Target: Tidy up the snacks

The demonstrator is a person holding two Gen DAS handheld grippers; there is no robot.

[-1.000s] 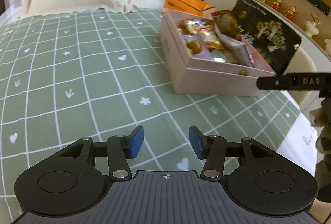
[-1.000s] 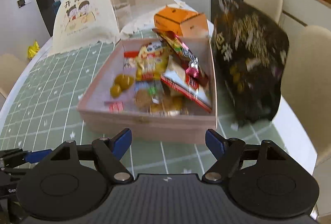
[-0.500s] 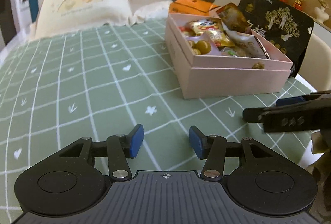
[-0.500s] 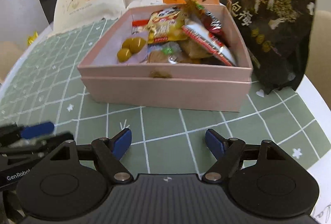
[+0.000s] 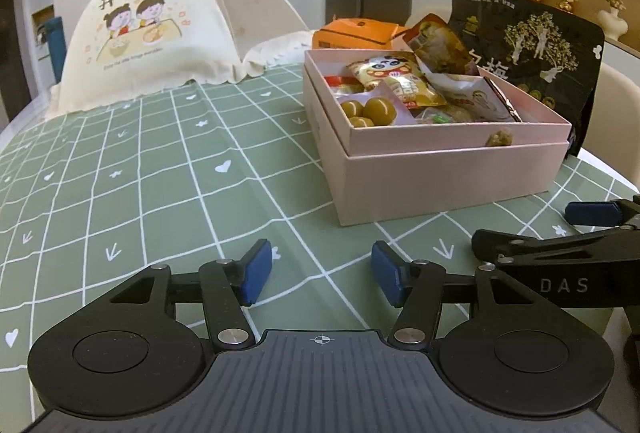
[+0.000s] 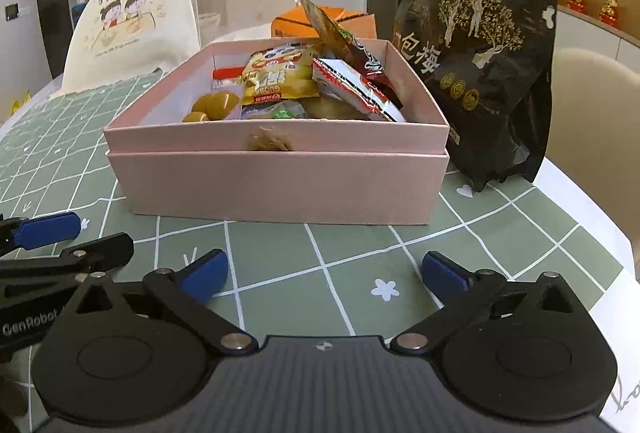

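Note:
A pink box (image 5: 440, 173) (image 6: 280, 185) stands on the green checked tablecloth (image 5: 160, 173), filled with several snack packets: a yellow panda packet (image 6: 280, 73), green-yellow wrapped sweets (image 5: 368, 111) and red-white packets (image 6: 352, 89). A large black snack bag (image 6: 480, 73) (image 5: 532, 45) stands upright against the box's right side. My left gripper (image 5: 322, 279) is open and empty, low over the cloth in front-left of the box. My right gripper (image 6: 324, 273) is open and empty, low in front of the box. Each gripper shows at the other view's edge.
A cream food-cover tent (image 5: 160, 33) stands at the back left. An orange carton (image 5: 352, 33) sits behind the box. A beige chair (image 6: 592, 105) is beyond the table's right edge. Shelves with figurines line the right wall.
Both grippers have dropped low toward the tablecloth and drawn back from the box. The views now look level at the box's side. Both stay open and empty.

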